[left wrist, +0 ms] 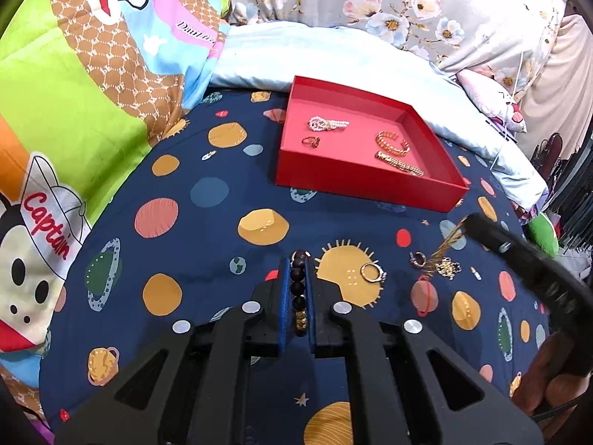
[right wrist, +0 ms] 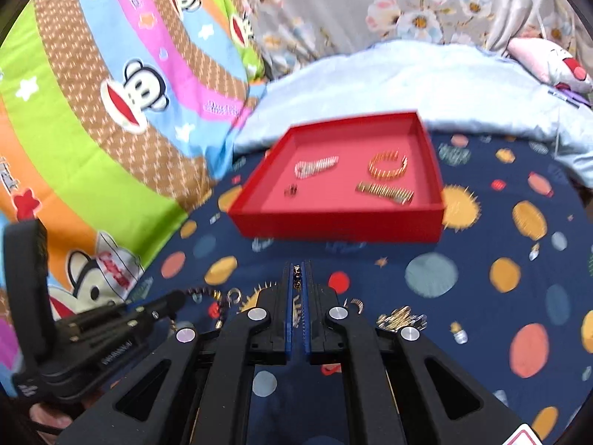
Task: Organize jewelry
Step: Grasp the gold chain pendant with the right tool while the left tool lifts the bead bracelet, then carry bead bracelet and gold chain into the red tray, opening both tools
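A red tray (left wrist: 355, 185) (right wrist: 333, 222) lies on the planet-print bedsheet. It holds a pearl bracelet (left wrist: 328, 123), a small ring (left wrist: 310, 142), a gold bangle (left wrist: 393, 142) and a gold chain band (left wrist: 400, 164). My left gripper (left wrist: 299, 259) is shut on a dark bead bracelet (left wrist: 298, 289), in front of the tray. My right gripper (right wrist: 297, 265) is shut on a thin gold chain (right wrist: 296, 278); in the left wrist view the chain (left wrist: 446, 246) hangs from it to the sheet. A silver ring (left wrist: 372, 272), a small hoop (left wrist: 418, 259) and a gold cluster (left wrist: 448, 267) lie loose on the sheet.
A cartoon monkey quilt (left wrist: 74, 111) is piled on the left. A pale blue blanket (left wrist: 333, 59) and floral bedding (left wrist: 407, 0) lie behind the tray. A pink plush (right wrist: 552, 63) sits at the far right. The left gripper body (right wrist: 74, 333) shows at the right wrist view's lower left.
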A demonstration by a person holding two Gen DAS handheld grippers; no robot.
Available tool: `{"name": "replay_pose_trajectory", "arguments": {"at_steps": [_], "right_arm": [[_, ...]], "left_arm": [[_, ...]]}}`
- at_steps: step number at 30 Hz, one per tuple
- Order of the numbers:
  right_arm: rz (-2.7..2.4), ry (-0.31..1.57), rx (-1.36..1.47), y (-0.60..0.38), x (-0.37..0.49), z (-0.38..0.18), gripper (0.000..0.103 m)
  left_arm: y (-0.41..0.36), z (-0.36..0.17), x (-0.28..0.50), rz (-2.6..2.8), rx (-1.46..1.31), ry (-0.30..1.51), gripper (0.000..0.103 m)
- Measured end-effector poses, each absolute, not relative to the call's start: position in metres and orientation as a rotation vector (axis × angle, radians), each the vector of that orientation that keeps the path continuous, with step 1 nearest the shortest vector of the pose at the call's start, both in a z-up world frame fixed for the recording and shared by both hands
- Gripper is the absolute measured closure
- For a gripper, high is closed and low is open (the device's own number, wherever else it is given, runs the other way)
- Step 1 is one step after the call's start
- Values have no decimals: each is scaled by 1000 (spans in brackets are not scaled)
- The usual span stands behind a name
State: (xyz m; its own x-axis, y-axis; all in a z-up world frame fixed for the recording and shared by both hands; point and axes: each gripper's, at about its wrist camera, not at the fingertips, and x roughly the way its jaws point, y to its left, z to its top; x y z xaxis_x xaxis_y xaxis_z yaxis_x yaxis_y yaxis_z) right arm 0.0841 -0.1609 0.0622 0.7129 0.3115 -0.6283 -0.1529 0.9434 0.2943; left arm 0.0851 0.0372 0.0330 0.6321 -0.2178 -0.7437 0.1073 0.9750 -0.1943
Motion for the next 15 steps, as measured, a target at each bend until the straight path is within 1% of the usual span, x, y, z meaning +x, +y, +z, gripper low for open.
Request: {"name": "replay_pose_trajectory", "arguments": {"at_steps": [6, 15], "right_arm": [[225, 673, 224, -181, 71, 94, 100], [168, 644, 219, -210, 71, 108, 100]], "left_arm": [[32, 52, 80, -212, -129, 836, 96], [23, 92, 92, -253, -107, 764, 96]]}}
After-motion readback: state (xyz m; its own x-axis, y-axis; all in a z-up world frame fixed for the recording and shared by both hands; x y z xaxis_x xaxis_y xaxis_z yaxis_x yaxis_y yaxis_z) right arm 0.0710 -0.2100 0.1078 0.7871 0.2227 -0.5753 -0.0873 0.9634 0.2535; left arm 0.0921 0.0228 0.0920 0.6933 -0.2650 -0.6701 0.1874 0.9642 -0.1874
